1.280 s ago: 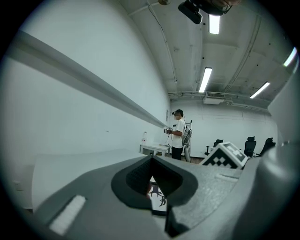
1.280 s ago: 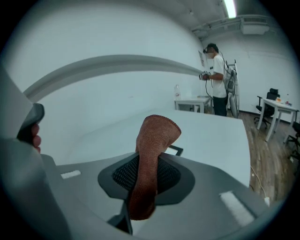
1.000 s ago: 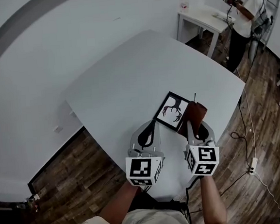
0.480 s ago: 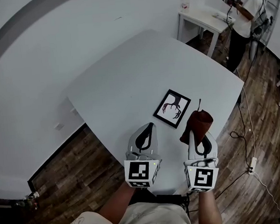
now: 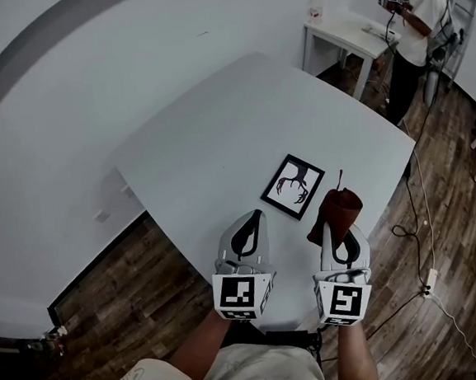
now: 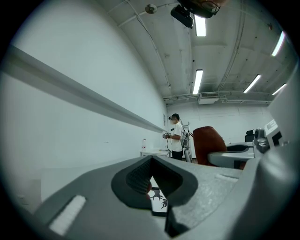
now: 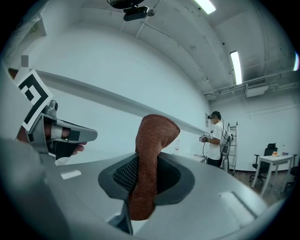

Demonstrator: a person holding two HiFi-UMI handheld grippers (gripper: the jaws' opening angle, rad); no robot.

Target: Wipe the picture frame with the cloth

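Note:
A black picture frame (image 5: 293,186) with a dark antler-like print lies flat on the white table (image 5: 217,137), near its front right. My right gripper (image 5: 342,232) is shut on a rust-brown cloth (image 5: 337,209), which sticks up from the jaws just right of the frame and off it. In the right gripper view the cloth (image 7: 150,164) stands pinched in my right gripper (image 7: 145,187). My left gripper (image 5: 250,225) is shut and empty, hovering a little short of the frame. The left gripper view shows part of the frame (image 6: 158,202) past the closed jaws.
The table's front edge (image 5: 299,324) runs under both grippers, with dark wood floor and cables (image 5: 432,280) around it. At the back right a person (image 5: 418,20) stands by a small white table (image 5: 348,33) with a bottle (image 5: 315,3) on it.
Both grippers have drawn back toward me from the frame. The cloth, which was at the frame's right edge, now hangs clear of it.

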